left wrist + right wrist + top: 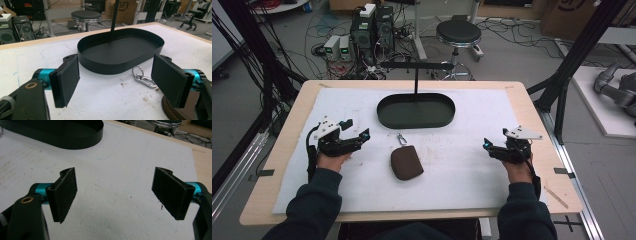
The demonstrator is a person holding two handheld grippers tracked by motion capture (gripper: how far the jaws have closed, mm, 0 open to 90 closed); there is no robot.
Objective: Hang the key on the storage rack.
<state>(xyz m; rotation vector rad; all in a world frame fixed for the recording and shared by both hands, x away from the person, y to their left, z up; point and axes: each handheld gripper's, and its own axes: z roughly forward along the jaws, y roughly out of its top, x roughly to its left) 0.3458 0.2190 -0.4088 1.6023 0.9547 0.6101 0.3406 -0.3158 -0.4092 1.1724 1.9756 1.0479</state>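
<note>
- Both my claws stand wide open and empty: left gripper (362, 136), right gripper (488, 146).
- The small brown zipped pouch (406, 163) with silver clasp (143, 78) lies between them, near the black oval metal tray (416, 111).
- I judge this the approach step; next I must close a gripper on the pouch.

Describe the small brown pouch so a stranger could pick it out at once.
Start at the white mat covering the wooden table, then find the black oval tray at its far middle. Just nearer the person than the tray lies the brown pouch, between the two grippers. It alone is soft and brown, with a silver clip at its far end.
</note>
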